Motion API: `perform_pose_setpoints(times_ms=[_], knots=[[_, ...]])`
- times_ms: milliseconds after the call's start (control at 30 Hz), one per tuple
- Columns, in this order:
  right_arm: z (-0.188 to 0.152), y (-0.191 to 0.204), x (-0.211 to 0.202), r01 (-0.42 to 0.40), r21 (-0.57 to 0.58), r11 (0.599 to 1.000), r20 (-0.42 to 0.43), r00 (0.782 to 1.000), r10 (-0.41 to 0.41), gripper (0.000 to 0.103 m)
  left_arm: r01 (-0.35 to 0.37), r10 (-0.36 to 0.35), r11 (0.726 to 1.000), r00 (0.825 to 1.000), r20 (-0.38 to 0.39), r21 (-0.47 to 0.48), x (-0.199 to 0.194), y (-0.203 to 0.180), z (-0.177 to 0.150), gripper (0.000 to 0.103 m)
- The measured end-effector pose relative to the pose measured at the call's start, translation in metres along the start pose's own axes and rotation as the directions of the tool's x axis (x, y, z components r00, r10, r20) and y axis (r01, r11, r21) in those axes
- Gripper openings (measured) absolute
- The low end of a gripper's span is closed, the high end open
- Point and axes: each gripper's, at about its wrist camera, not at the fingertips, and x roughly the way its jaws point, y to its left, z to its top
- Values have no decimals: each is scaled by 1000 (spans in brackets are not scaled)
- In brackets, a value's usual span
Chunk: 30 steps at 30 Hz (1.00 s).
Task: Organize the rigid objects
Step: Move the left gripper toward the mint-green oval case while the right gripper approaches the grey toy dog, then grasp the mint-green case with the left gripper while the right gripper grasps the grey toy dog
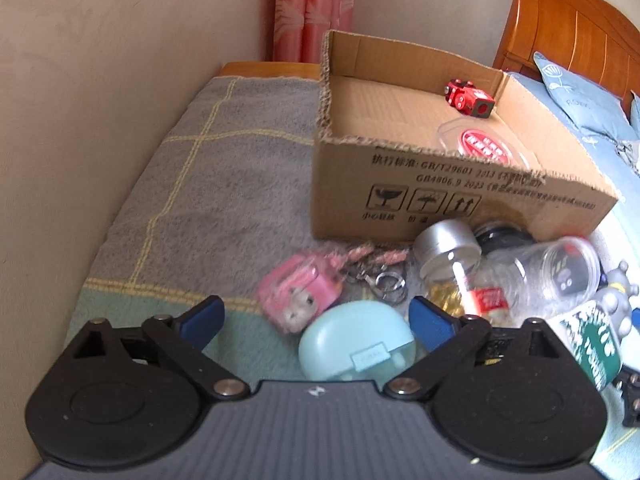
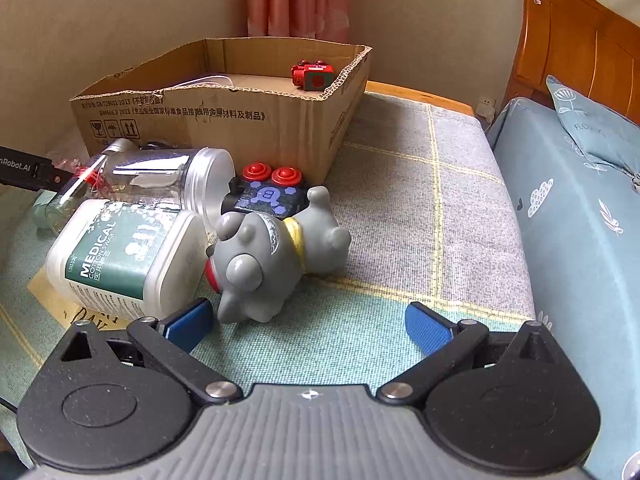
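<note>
Down low, the left gripper (image 1: 316, 322) hangs with its blue-padded fingers spread wide apart and nothing between them. A pale mint case (image 1: 356, 346) lies on the blanket (image 1: 208, 184) in the gap between the pads, not touched by either as far as I can see. Just past it sits a pink plush keychain (image 1: 296, 292) with a tangle of metal rings (image 1: 384, 280). To the right of that lies a glass bottle with a silver cap (image 1: 448, 248), and beside it a clear plastic jar (image 1: 552, 272) on its side.

The right gripper (image 2: 308, 320) is likewise wide open and holds nothing. Its left pad sits just beside a grey toy dog (image 2: 272, 256) lying on the blanket, and close to a white tub of cotton swabs (image 2: 124, 256) with a green label, also on its side. Behind the dog is a black toy with two red buttons (image 2: 268, 192).

Further back stands the open cardboard box (image 1: 440, 196), resting on the blanket near the wall. Inside it are a small red toy car (image 1: 468, 98) at the far end and a clear lid with a red label (image 1: 484, 146) nearer the front wall. Beyond are pink curtains (image 1: 316, 12), and to the right a bed with a wooden headboard (image 2: 580, 52) and a blue pillow (image 2: 596, 128).
</note>
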Motion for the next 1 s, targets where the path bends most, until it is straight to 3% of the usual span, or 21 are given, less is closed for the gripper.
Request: perform_pose_setpoints(times_ms=[367, 667, 1000], knots=[[-2, -1, 0, -9, -13, 1000, 15, 1000, 9, 103, -5, 6, 998, 1000, -18, 65, -13, 17, -29, 101], [1, -5, 2, -71, -82, 994, 10, 997, 72, 103, -22, 0, 967, 996, 84, 253, -13, -2, -28, 99], [21, -6, 18, -140, -159, 977, -7, 990, 141, 103, 55, -74, 966, 995, 65, 252, -14, 3, -27, 89]])
